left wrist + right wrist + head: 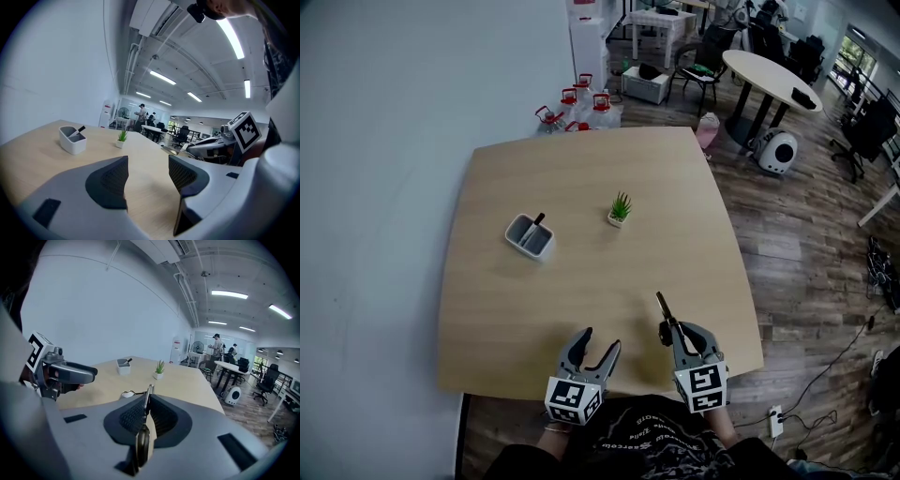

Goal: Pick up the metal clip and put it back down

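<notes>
The metal clip (662, 307) is a thin flat piece pinched edge-on in my right gripper (668, 328), which is shut on it over the table's near right part. In the right gripper view the clip (148, 398) stands upright between the dark pads (133, 416) and pokes out past them. My left gripper (598, 345) hovers beside it near the front edge, open, with nothing between its fingers (110, 180). From the left gripper view the right gripper (213, 143) shows at the right with the clip's tip ahead of it.
A white pen holder (531, 234) with a dark pen and a small potted plant (620, 209) stand mid-table on the wooden table (581, 281). A white wall runs along the left. Water bottles (577, 105), a round table (769, 80) and chairs stand beyond.
</notes>
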